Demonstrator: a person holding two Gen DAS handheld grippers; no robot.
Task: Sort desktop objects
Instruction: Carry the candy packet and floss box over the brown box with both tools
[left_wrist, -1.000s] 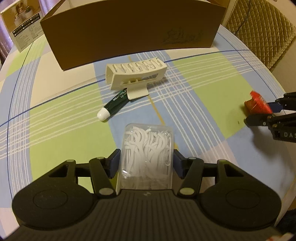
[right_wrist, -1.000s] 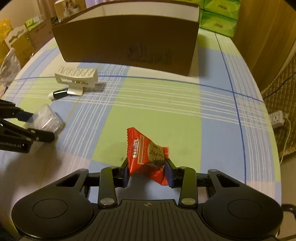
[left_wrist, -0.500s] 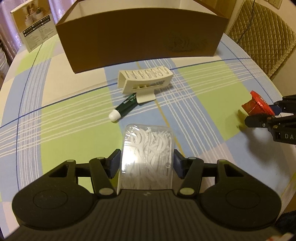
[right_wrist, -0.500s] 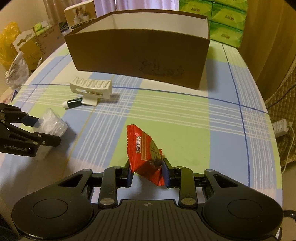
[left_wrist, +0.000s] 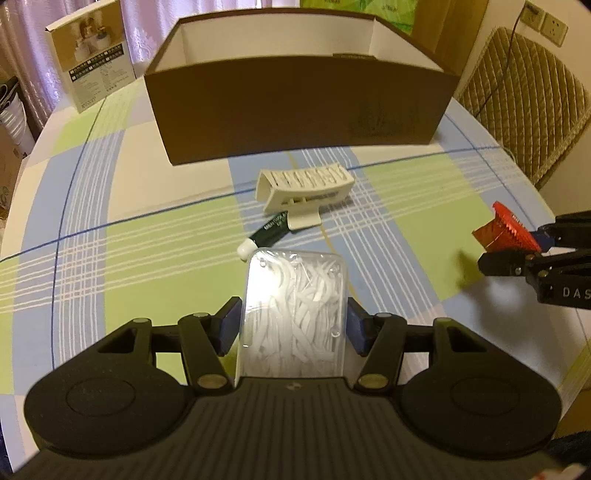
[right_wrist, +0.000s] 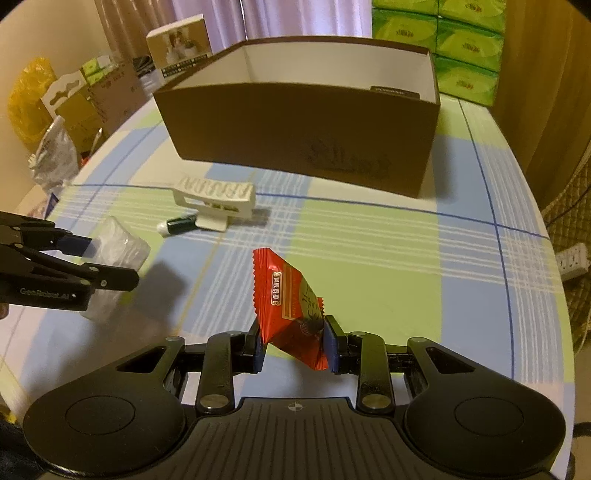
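Note:
My left gripper (left_wrist: 293, 325) is shut on a clear box of white floss picks (left_wrist: 295, 306), held above the checked tablecloth. My right gripper (right_wrist: 293, 345) is shut on a red snack packet (right_wrist: 290, 306), also lifted off the cloth. In the right wrist view the left gripper (right_wrist: 107, 258) with its clear box (right_wrist: 118, 245) shows at the left. The left wrist view catches the right gripper (left_wrist: 513, 247) and the packet (left_wrist: 506, 230) at the right edge. A brown open-topped cardboard box (left_wrist: 299, 99) (right_wrist: 303, 129), white inside, stands beyond both.
A white slotted holder (left_wrist: 306, 188) (right_wrist: 218, 201) lies on the cloth before the box, with a dark green tube (left_wrist: 267, 234) (right_wrist: 177, 225) beside it. A small printed carton (left_wrist: 94, 59) stands at the far left. A quilted chair (left_wrist: 524, 96) is off the table's right edge.
Both grippers have risen and moved toward the brown box with their loads; its white inside now shows. The holder and tube stayed put.

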